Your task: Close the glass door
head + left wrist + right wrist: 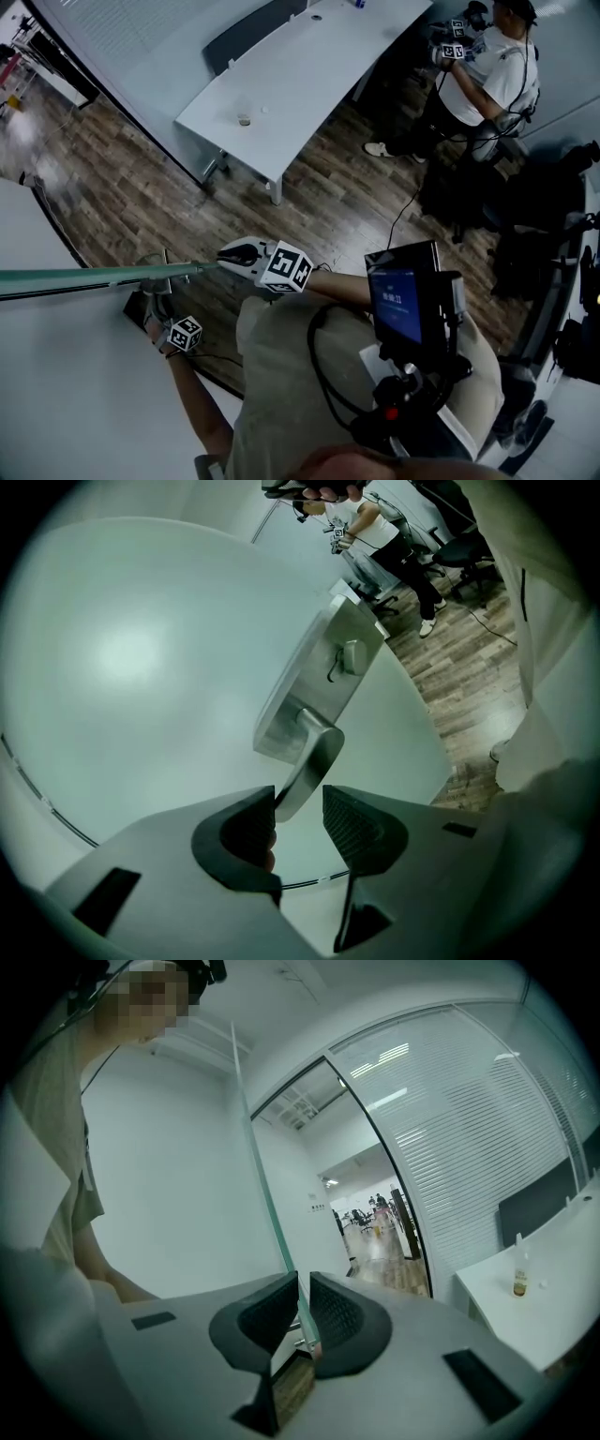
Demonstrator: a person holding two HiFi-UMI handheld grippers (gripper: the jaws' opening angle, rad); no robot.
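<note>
From above, the glass door shows as a thin green top edge running in from the left. Its frosted pane fills the left gripper view, with a steel lock plate and lever handle. My left gripper has the lever's end between its jaws, resting against the left pad with a gap to the right pad. My right gripper is at the door's free edge, its jaws narrow with the glass edge between the pads.
A white table with a small cup stands on the wood floor ahead. Another person holding grippers stands at the far right beside dark chairs. A glass partition with blinds flanks the doorway.
</note>
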